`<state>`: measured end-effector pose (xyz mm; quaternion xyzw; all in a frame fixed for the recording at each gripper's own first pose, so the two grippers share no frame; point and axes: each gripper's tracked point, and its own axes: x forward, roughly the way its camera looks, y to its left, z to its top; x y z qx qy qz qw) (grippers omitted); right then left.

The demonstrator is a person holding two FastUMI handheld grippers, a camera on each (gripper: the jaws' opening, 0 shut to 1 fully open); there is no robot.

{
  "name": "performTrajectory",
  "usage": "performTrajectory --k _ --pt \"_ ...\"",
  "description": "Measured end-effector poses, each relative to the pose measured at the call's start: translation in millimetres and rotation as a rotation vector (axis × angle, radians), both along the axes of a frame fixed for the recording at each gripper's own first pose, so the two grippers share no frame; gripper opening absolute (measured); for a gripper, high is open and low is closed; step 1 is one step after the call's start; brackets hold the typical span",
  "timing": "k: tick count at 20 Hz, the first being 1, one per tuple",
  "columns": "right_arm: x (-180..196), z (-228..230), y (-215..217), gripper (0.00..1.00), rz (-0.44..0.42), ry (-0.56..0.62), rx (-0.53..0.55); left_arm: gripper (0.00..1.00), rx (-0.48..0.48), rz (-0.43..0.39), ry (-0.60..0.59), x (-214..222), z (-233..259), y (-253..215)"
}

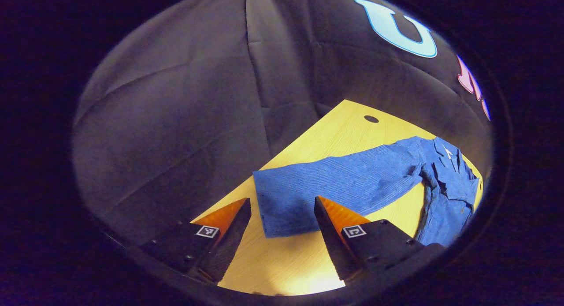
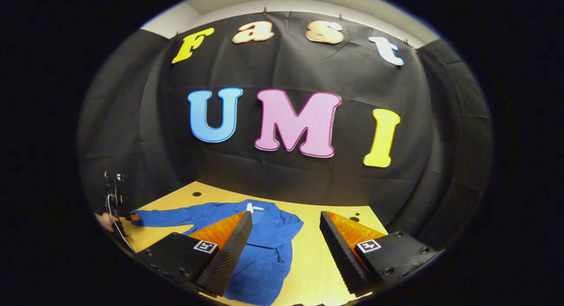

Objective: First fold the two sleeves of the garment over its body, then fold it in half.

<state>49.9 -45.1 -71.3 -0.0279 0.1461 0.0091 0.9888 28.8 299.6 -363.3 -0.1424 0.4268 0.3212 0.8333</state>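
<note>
the blue garment (image 1: pixel 379 178) lies flat on the yellow table (image 1: pixel 282 262). in the left gripper view one long sleeve (image 1: pixel 326 187) is stretched out straight toward the camera, and its cuff end (image 1: pixel 282 213) sits just in front of the left claw (image 1: pixel 282 202). the two fingers of this claw stand wide apart and hold nothing. the body of the garment, with its collar (image 1: pixel 445 154), is farther off to the right.

in the right gripper view the garment (image 2: pixel 264 248) lies below and ahead of the right claw (image 2: pixel 286 218). its fingers are wide apart too, and empty. far off at the left edge, the other claw (image 2: pixel 132 217) is close to the sleeve tip (image 2: pixel 145 218); i cannot tell from there if it touches.

what could go wrong, i think:
- the left claw may close on just a thin bit of the cuff, so the sleeve slips out when it is lifted.
- it may push the cuff along the table and bunch it up, because the cloth is soft and the table looks smooth.
- if the sleeve is pulled too hard, the whole garment may slide or twist, and the fold will be crooked.
- the other sleeve is not clear to see in either view, so the right claw may grab the wrong part.

writing: there is a small white tag (image 2: pixel 252 207) at the collar, too small to read. each claw carries little black and white square marks (image 1: pixel 207 231), which are patterns, not words.
</note>
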Motion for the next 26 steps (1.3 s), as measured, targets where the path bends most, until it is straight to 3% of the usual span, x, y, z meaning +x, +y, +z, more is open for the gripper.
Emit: performTrajectory --k 5,9,11,12,13,17,19,23,26 --pt "-32 25 -21 0.97 -0.083 -0.044 -0.057 0.84 -0.021 0.002 0.101 15 -9 -1" --pt "-50 18 -33 0.96 -0.124 -0.051 -0.088 0.84 -0.086 0.048 0.067 19 -13 8" --pt "-55 8 -31 0.96 -0.120 -0.026 -0.075 0.79 -0.097 0.023 0.075 17 -14 11" --pt "-57 2 -32 0.92 -0.118 -0.013 -0.070 0.72 -0.105 0.001 0.077 22 -13 4" --pt "-58 -4 -32 0.96 -0.115 0.001 -0.063 0.61 -0.113 -0.024 0.072 28 -14 2" --pt "-54 -24 -27 0.96 -0.099 0.076 -0.019 0.06 -0.178 -0.026 -0.004 36 -10 1" --pt "-50 -34 -27 0.96 -0.082 0.090 -0.021 0.00 -0.236 -0.011 -0.044 36 -7 -2" --pt "-39 -56 -24 0.96 -0.053 0.139 0.007 0.00 -0.268 0.024 -0.087 40 5 -10" --pt "-33 -63 -27 0.96 -0.056 0.150 0.029 0.00 -0.249 -0.060 -0.188 75 47 -33"
